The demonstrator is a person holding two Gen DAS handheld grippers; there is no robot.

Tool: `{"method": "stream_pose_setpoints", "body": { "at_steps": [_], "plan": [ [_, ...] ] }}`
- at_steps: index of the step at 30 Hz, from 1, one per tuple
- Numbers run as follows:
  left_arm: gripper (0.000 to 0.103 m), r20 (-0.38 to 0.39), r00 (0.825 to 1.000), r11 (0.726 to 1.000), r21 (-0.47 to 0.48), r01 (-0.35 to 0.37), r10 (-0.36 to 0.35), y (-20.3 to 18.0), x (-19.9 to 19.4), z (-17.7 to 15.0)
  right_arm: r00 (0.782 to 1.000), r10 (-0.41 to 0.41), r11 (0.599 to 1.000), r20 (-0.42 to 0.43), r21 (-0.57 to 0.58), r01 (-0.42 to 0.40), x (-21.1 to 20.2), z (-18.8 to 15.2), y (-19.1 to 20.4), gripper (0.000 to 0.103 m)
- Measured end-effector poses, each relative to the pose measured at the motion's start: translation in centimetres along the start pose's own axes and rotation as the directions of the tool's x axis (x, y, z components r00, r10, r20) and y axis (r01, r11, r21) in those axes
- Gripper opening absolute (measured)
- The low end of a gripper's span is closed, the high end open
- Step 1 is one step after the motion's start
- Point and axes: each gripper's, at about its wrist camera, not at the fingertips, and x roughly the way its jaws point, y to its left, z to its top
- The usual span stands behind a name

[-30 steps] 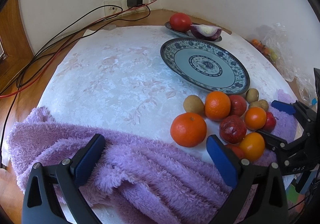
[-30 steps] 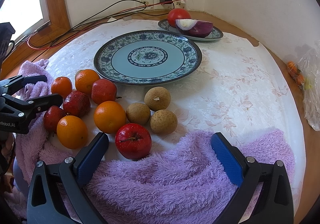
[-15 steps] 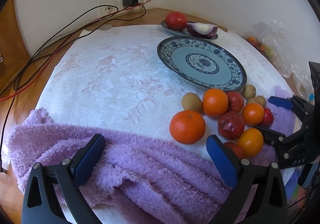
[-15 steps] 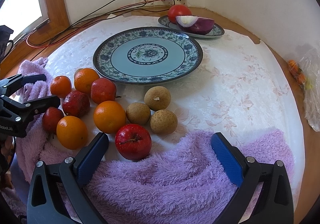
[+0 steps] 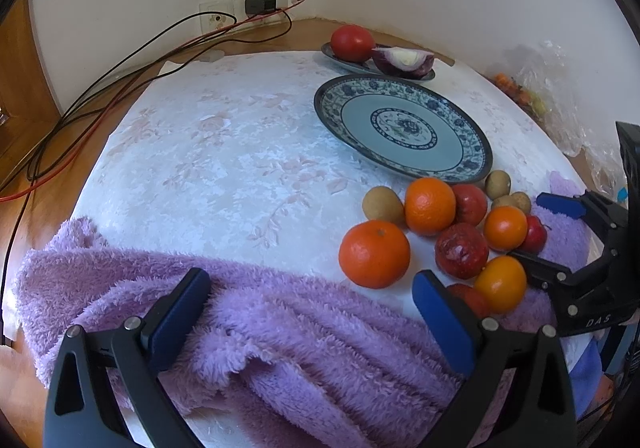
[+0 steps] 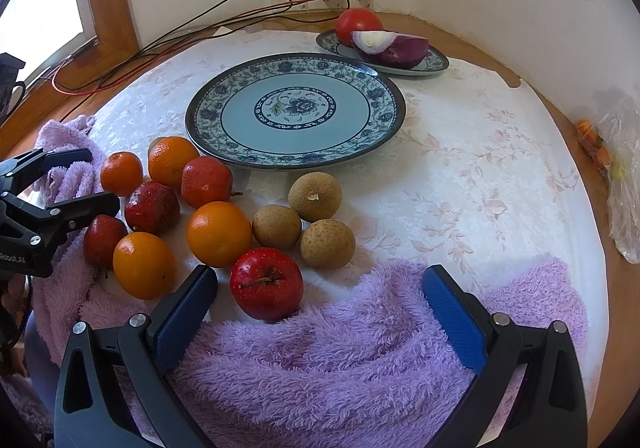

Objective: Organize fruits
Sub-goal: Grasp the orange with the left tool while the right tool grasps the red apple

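1. The left gripper (image 5: 308,312) hovers wide open and empty over the fluffy purple towel (image 5: 280,336) at the tabletop's near edge.
2. The right gripper (image 6: 320,308) is equally wide and empty, with a red apple (image 6: 266,283) just ahead of it.
3. Oranges (image 6: 219,234), dark red fruits (image 6: 152,207) and round brown fruits (image 6: 276,227) cluster beside the empty blue patterned plate (image 6: 296,152) mid-tabletop.

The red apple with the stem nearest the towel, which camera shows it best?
The right wrist view: the red apple sits whole and close, stem up, between the open fingers of the right gripper. In the left wrist view it is a partly hidden red sliver behind the small oranges.
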Motion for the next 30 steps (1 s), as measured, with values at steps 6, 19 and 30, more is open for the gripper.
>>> {"method": "stream_pose_setpoints", "body": {
  "at_steps": [6,19,30],
  "plan": [
    [0.095,-0.014,0.999,0.999,0.011,-0.030,0.030,0.0,-0.3,0.4,1.000,-0.003,1.000,-0.002,-0.001,0.003,-0.1,0.0,0.1,0.102],
    [0.070,-0.004,1.000,0.998,0.065,0.005,-0.005,-2.0,-0.5,1.3,0.998,0.051,0.999,0.021,0.000,-0.051,-2.0,-0.4,0.1,0.062],
    [0.037,-0.031,0.998,0.997,0.058,0.053,-0.051,-2.9,0.0,1.1,0.997,0.070,0.997,0.028,0.023,-0.070,-1.8,0.1,0.1,0.032]
  ]
}}
